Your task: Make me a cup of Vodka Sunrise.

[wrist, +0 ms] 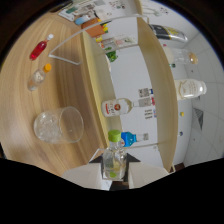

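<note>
1. The glass cup point(58, 125) lies on the wooden counter point(20, 95), off to one side of my gripper point(114, 169) and apart from it; it seems to hold ice, though I can't be sure.
2. My gripper's two pale fingers point(84, 176) are clamped on a small clear bottle with a green cap point(114, 159), one pressing on each side.
3. Beyond the fingers, a clear bottle with a red-and-white label point(117, 107) rests against the wooden shelf edge point(98, 85).
4. A blue-capped item point(129, 138) sits just beside the green cap.
5. Further along the counter are a red bottle with a white cap point(40, 48) and a small bottle with an orange cap point(37, 77), near each other.
6. A large pale jar point(191, 89) sits on the far shelf.
</note>
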{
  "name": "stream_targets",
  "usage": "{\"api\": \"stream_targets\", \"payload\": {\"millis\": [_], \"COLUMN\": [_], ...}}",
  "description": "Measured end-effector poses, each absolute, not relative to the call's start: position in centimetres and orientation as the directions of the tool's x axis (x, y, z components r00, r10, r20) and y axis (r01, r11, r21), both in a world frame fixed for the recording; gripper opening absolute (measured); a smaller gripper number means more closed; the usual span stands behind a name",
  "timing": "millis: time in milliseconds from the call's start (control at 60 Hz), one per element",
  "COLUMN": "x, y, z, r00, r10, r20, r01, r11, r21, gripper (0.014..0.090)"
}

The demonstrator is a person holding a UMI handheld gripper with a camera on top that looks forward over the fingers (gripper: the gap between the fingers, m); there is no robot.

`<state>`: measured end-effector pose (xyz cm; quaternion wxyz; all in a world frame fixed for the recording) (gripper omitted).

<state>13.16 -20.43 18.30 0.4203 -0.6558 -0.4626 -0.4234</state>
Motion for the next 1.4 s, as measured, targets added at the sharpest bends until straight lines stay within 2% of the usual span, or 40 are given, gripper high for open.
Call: {"api": "stream_targets", "payload": {"millis": [200,367,533,700,783,850,967,1000,1100,1183,1283,1400], "x": [12.3,12.5,11.6,11.5,11.7,11.6,10.6,10.7,10.8,11.5,12.7,14.0], "y": [-20.3,-20.5,-20.2,-20.0,-20.1,-20.2,-20.9,-21.0,-21.6,-21.7,-21.2,-20.4], "z": [19.2,18.9,19.2,19.5,20.0,21.1,23.2,24.2,25.3,24.4,21.3,15.9], "r00": [-0.261,-0.46,-0.519,-0.49,-0.41,-0.266,0.145,0.276,0.636,0.83,0.942,0.994], "r10": [0.306,0.361,0.374,0.372,0.362,0.335,0.277,0.241,0.166,0.133,0.105,0.063], "r20": [0.916,0.811,0.768,0.788,0.837,0.904,0.95,0.93,0.754,0.542,0.319,0.094], "r01": [0.948,0.853,0.812,0.83,0.875,0.935,0.98,0.952,0.771,0.558,0.335,0.109], "r11": [-0.098,-0.073,-0.065,-0.078,-0.102,-0.138,-0.175,-0.197,-0.186,-0.181,-0.217,-0.309], "r21": [0.303,0.517,0.58,0.553,0.473,0.326,-0.098,-0.232,-0.609,-0.81,-0.917,-0.945], "gripper": [0.0351,0.0353,0.0352,0.0353,0.0352,0.0352,0.0353,0.0353,0.0354,0.0354,0.0353,0.0353]}}
